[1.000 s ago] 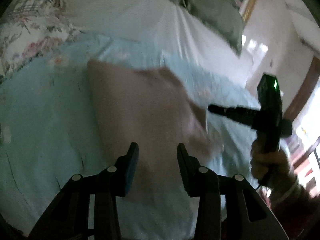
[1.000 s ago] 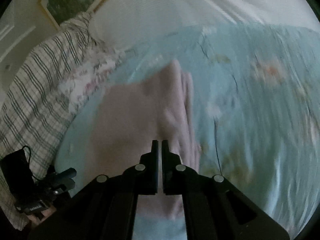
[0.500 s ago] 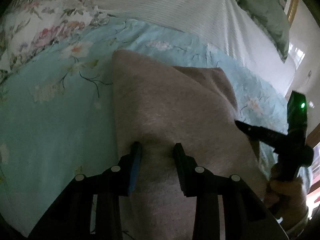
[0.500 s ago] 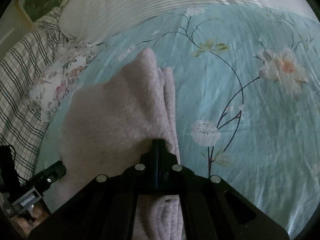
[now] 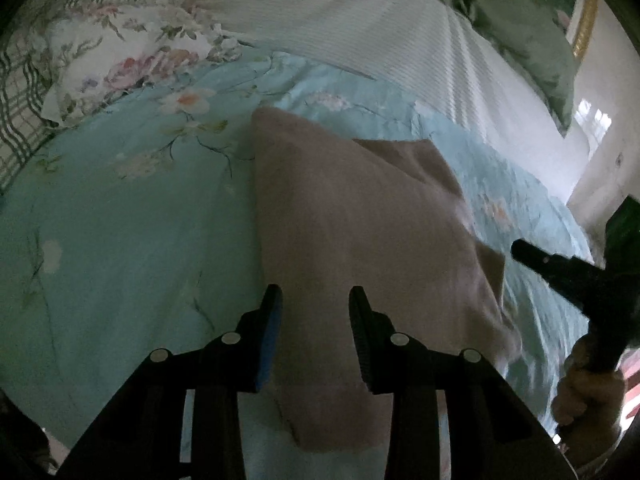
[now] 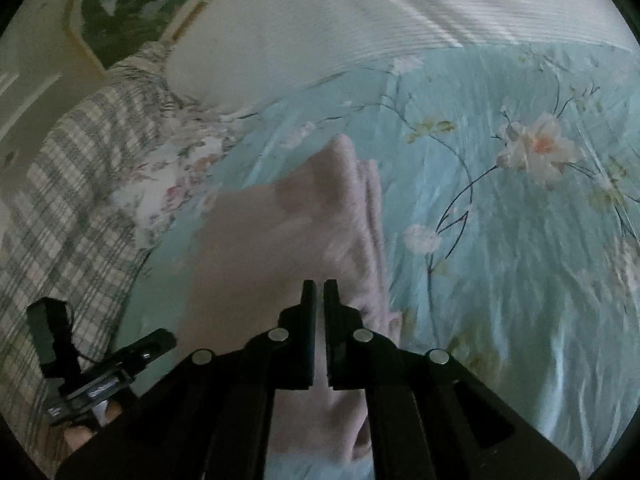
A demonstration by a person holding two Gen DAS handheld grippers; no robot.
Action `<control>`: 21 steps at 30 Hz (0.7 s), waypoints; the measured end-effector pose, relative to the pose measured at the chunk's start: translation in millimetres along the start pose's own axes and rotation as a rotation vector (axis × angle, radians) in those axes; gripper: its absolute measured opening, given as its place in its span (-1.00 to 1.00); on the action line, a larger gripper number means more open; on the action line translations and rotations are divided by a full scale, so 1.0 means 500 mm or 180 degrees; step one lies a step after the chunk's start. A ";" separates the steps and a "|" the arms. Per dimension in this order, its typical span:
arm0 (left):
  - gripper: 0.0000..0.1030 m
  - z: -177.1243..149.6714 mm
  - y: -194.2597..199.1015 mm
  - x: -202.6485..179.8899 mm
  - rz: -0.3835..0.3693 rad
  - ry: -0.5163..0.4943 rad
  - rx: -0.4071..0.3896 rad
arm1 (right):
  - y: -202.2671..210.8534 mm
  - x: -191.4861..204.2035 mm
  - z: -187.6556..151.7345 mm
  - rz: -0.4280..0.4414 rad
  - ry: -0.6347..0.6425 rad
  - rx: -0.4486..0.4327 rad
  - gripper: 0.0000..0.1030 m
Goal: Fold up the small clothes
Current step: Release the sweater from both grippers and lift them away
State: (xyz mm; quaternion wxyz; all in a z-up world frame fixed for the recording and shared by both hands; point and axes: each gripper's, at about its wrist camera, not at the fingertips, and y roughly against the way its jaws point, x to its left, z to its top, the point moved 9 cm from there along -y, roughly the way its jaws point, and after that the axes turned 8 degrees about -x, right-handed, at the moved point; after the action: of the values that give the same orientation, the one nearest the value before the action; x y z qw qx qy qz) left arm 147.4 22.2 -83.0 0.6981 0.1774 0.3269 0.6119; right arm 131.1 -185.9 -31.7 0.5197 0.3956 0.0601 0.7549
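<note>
A folded pale pink garment (image 5: 352,220) lies on the light blue floral bedspread (image 5: 132,240). It also shows in the right wrist view (image 6: 288,240), with its layered folded edge on the right side. My left gripper (image 5: 315,300) is open and empty, its fingers hovering just above the garment's near end. My right gripper (image 6: 319,290) has its jaws almost together with a thin gap, nothing between them, above the garment's right part. The right gripper also shows at the right edge of the left wrist view (image 5: 576,276).
A white striped pillow (image 5: 360,20) and a green pillow (image 5: 520,28) lie at the bed's head. A floral pillow (image 5: 120,60) and a plaid blanket (image 6: 60,184) lie to the left. A framed picture (image 6: 132,4) hangs on the wall.
Both grippers have pulled back and up from the garment. The right gripper's jaws, pressed shut at the fabric half a second ago, now show a thin gap.
</note>
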 end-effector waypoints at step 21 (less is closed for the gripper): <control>0.14 -0.170 0.050 0.035 0.0429 -0.0585 0.0222 | 0.006 -0.041 -0.141 -0.0123 0.0104 0.0347 -0.27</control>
State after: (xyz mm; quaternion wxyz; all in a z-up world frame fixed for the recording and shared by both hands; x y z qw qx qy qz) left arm 72.2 31.2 -132.5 0.6758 0.2785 0.2699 0.6268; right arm 85.5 -181.8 -88.9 0.5108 0.4097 0.1171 0.7467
